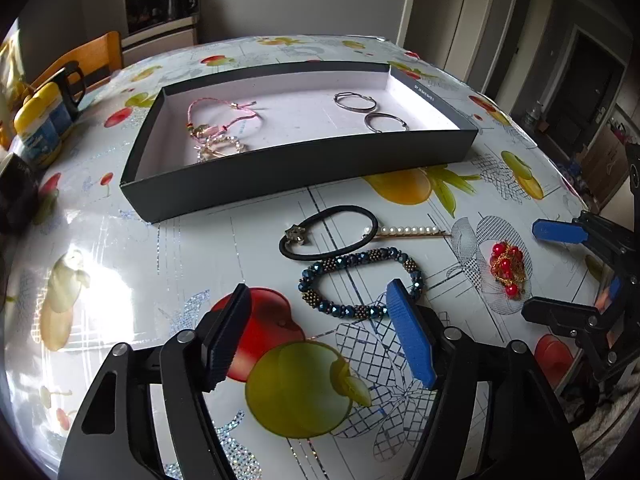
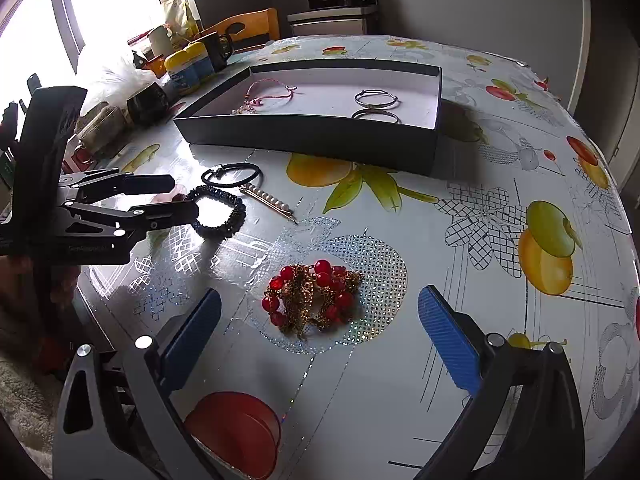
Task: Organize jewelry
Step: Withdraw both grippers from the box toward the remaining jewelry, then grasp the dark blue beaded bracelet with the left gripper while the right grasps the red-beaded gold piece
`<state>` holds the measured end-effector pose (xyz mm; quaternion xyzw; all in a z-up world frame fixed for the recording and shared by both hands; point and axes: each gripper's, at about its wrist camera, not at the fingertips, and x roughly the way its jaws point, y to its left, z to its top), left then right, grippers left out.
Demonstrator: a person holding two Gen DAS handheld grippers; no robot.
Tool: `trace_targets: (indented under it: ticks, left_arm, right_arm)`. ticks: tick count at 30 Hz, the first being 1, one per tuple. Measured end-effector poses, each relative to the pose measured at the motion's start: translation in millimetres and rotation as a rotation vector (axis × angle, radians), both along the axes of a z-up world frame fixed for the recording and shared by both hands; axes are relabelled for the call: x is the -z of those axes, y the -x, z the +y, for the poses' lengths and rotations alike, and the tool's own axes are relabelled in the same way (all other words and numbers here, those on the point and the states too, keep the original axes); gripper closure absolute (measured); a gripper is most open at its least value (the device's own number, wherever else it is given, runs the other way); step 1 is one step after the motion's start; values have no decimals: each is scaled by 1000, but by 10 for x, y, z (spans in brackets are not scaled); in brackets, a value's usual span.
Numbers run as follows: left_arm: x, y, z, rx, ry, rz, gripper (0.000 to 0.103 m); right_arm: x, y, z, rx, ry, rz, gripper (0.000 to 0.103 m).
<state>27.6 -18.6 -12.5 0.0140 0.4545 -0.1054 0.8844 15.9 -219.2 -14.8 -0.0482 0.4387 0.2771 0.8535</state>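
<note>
The left hand-held gripper is low over the desk with its jaws apart and nothing held. Its blue pad is right at the rim of the blue bead bracelet, but the other pad is well off to the side, so the bracelet is not between them. If the jaws close here, I think they may pinch only one edge, or push the bracelet along the shiny cloth. It could also bump the black hair tie and the pearl hair pin, which touch it on the side nearer the box.

The right hand-held gripper is open too and empty, with the red bead and gold chain piece between its wide jaws. That piece is a loose tangle, so a grab might lift only some of it and let a chain hang down and catch.

The dark box sits toward the far edge, with pink bracelets and two silver hoops inside.
</note>
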Motion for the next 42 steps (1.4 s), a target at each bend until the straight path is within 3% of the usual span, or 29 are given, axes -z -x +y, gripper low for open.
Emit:
trace_targets:
  ticks: [11, 15, 22, 26, 33, 36, 42]
  left_arm:
    - [13, -61, 15, -6, -9, -8, 61]
    - [17, -82, 19, -6, -16, -16, 73]
    - [30, 7, -68, 54, -65, -35, 80]
    - [29, 33, -87, 66, -66, -36, 94]
    - [26, 101, -92, 92, -49, -32, 96]
    - [29, 117, -99, 96, -50, -34, 96]
    - [27, 118, -94, 94, -46, -35, 96]
  right_arm:
    - [32, -19, -4, 8, -20, -3, 6]
    - [34, -11, 12, 3, -16, -8, 13]
    - [59, -30, 24, 1, -17, -1, 16]
    - [58, -26, 55, -1, -17, -5, 21]
    - [31, -11, 46, 3, -11, -23, 39]
    - [-12, 23, 41, -9, -20, -29, 42]
    - [-88, 70, 32, -24, -17, -47, 73]
